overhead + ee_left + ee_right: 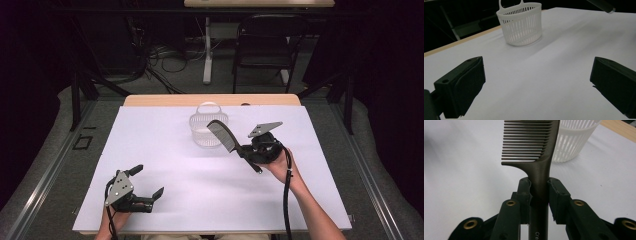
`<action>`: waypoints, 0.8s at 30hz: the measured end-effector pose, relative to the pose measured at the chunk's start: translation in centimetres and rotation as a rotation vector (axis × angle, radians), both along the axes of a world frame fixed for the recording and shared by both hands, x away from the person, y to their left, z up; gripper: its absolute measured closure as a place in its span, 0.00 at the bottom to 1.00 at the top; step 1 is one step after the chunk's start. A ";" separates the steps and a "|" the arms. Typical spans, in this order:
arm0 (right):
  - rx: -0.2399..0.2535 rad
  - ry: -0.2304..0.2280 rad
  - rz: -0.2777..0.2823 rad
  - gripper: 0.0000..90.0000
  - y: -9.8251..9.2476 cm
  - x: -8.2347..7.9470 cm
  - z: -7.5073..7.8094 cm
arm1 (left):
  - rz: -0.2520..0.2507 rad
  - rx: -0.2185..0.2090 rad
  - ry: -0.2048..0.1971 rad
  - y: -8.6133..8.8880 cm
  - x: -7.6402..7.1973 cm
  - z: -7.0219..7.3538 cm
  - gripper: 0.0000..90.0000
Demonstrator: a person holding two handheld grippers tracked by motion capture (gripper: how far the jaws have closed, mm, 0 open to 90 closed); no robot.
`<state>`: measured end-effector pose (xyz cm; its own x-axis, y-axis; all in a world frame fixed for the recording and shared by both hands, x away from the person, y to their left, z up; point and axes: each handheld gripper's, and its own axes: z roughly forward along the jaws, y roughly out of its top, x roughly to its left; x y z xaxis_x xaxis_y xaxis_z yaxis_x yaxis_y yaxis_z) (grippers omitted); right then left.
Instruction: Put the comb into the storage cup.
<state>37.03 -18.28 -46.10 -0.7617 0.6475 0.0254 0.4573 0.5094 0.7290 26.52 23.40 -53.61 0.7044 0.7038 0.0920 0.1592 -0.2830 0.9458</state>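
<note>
Gripped between the two black jaws of the right gripper point(539, 192), at the bottom centre of the right gripper view, is the handle of a dark comb point(534, 147). Both pads press on the handle just below the toothed section; the claw is closed narrow on it. The comb's teeth point to the left of that frame, and its upper end overlaps the white slatted basket point(571, 142) in the upper right.

High view: the right gripper point(245, 150) sits right of centre, held in the person's right hand point(280, 167). The comb point(222, 135) rises at a tilt toward the upper left, with its toothed end against the basket point(207, 131) as seen from above. The basket stands upright at upper centre on the white table point(165, 210).

The left gripper point(147, 182) is at the lower left of the high view, low over the table. Its jaws stand wide apart with nothing between them; the left gripper view shows bare table between the jaws and the basket point(520, 25) at upper centre.
</note>
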 end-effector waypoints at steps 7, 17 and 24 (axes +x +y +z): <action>0.019 -0.032 -0.019 0.81 -0.4 0.0 0.3 | 0.000 0.002 0.002 0.0 0.0 0.0 0.00; 0.037 -0.054 -0.035 0.81 -0.7 0.2 0.3 | -0.003 0.001 0.002 -0.1 0.0 0.1 0.00; 0.038 -0.062 -0.044 0.81 -0.7 0.3 0.2 | -0.003 -0.001 0.000 -0.1 0.0 0.1 0.00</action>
